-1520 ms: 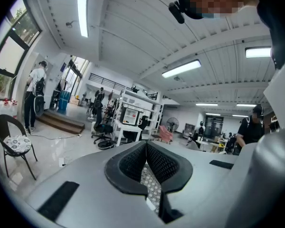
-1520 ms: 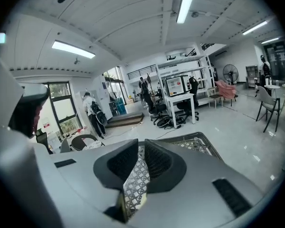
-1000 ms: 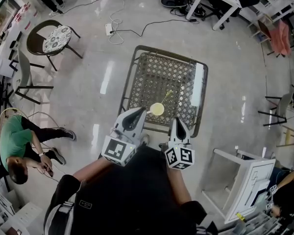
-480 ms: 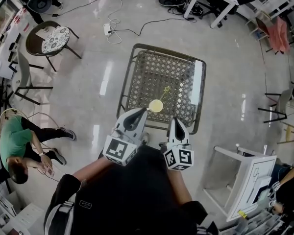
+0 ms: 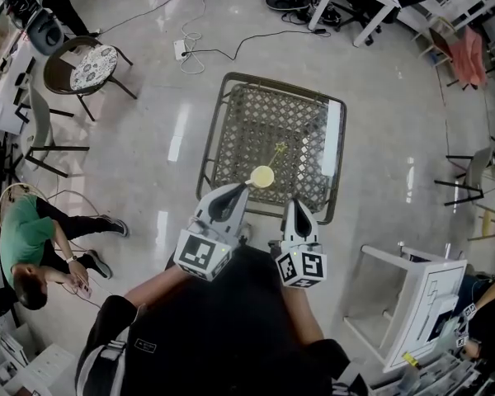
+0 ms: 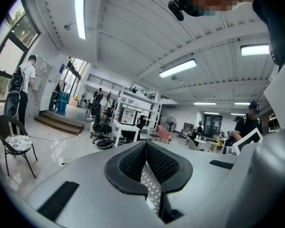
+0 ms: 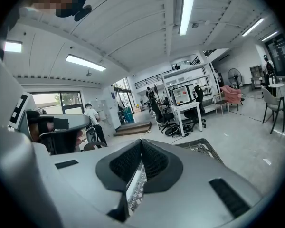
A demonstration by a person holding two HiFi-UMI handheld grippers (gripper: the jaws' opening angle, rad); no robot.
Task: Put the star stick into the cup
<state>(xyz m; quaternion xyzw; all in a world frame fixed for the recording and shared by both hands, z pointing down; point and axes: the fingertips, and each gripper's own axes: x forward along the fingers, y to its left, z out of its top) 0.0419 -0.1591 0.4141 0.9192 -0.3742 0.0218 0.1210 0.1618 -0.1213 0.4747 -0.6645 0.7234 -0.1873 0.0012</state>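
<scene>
Yellow cup on mesh table, star stick slanting from its rim.

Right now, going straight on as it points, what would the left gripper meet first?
Probably the yellow cup, just ahead of the left gripper on the mesh table; height is unclear, so it might pass above.

1. The stick is just a thin yellow sliver in the head view. It's way too small to make out any star, and I can't tell if its lower end is in the cup or beside it.
2. The left gripper tip sits right at the cup's 8 o'clock edge. Touching or not? Can't say.
3. Both it and the right gripper cover the table's near rim at 6 o'clock.
4. In both gripper views the grippers' own bodies block nearly all of the table. Only a strip of mesh shows under the jaws.
</scene>
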